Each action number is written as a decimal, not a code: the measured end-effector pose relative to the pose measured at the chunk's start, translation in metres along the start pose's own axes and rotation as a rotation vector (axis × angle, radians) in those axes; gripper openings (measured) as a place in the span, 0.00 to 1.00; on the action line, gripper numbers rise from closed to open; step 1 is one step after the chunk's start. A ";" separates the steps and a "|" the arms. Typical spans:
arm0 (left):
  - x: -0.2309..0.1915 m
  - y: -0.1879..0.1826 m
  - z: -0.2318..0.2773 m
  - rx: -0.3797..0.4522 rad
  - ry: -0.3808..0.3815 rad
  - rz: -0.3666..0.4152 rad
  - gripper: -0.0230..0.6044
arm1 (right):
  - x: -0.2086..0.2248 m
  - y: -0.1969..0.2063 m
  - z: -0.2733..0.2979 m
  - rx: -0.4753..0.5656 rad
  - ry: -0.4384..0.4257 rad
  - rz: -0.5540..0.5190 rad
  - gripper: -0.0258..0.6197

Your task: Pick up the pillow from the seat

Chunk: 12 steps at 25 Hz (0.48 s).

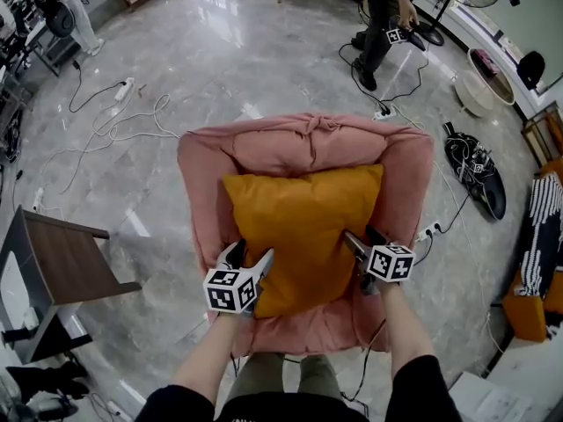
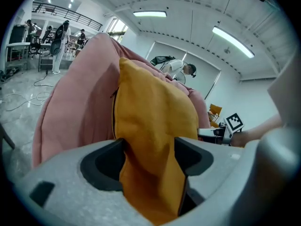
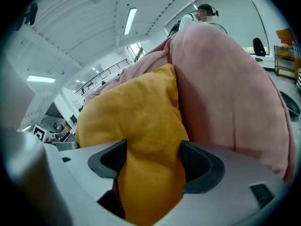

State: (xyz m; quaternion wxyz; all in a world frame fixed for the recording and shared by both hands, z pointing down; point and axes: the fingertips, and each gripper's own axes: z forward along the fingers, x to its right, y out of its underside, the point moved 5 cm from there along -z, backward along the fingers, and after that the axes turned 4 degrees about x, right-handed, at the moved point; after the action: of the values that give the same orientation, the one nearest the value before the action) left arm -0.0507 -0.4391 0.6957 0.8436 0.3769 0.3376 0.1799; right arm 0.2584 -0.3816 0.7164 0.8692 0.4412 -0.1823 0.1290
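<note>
The orange pillow (image 1: 303, 231) lies on the seat of the pink armchair (image 1: 299, 139), its far edge against the backrest; it is not lifted. The left gripper (image 1: 249, 260) is at the pillow's near left edge with its jaws spread wide; pillow fabric fills the gap and touches both pads. The right gripper (image 1: 361, 237) is at the near right edge, its jaws likewise spread wide, with fabric bulging between them. A wooden side table (image 1: 75, 266) stands left of the armchair on the marble floor (image 1: 220, 51).
</note>
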 end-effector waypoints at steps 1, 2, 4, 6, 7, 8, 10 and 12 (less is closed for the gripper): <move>0.000 0.000 0.002 -0.008 -0.002 0.002 0.56 | 0.000 0.001 0.002 0.002 -0.007 0.011 0.56; 0.001 0.001 0.005 -0.017 -0.005 0.006 0.56 | -0.001 0.002 0.003 0.002 -0.011 0.019 0.56; 0.001 0.002 0.008 -0.032 -0.018 0.017 0.56 | -0.003 0.004 0.005 0.003 -0.019 0.034 0.56; 0.000 0.002 0.011 -0.039 -0.037 0.021 0.56 | -0.005 0.004 0.004 0.001 -0.028 0.045 0.52; 0.001 0.002 0.011 -0.042 -0.045 0.022 0.56 | -0.006 0.004 0.004 -0.004 -0.030 0.046 0.48; 0.001 0.003 0.011 -0.047 -0.051 0.023 0.54 | -0.007 0.005 0.003 -0.012 -0.028 0.041 0.44; 0.003 0.004 0.009 -0.056 -0.056 0.023 0.45 | -0.009 0.006 0.000 -0.032 -0.008 0.018 0.35; 0.006 0.006 0.005 -0.062 -0.061 0.013 0.35 | -0.008 0.009 -0.006 -0.047 0.021 -0.007 0.22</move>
State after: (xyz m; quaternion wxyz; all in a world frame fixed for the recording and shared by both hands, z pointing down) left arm -0.0435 -0.4340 0.7000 0.8635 0.3580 0.3036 0.1844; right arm 0.2489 -0.3722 0.7161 0.8816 0.4200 -0.1743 0.1262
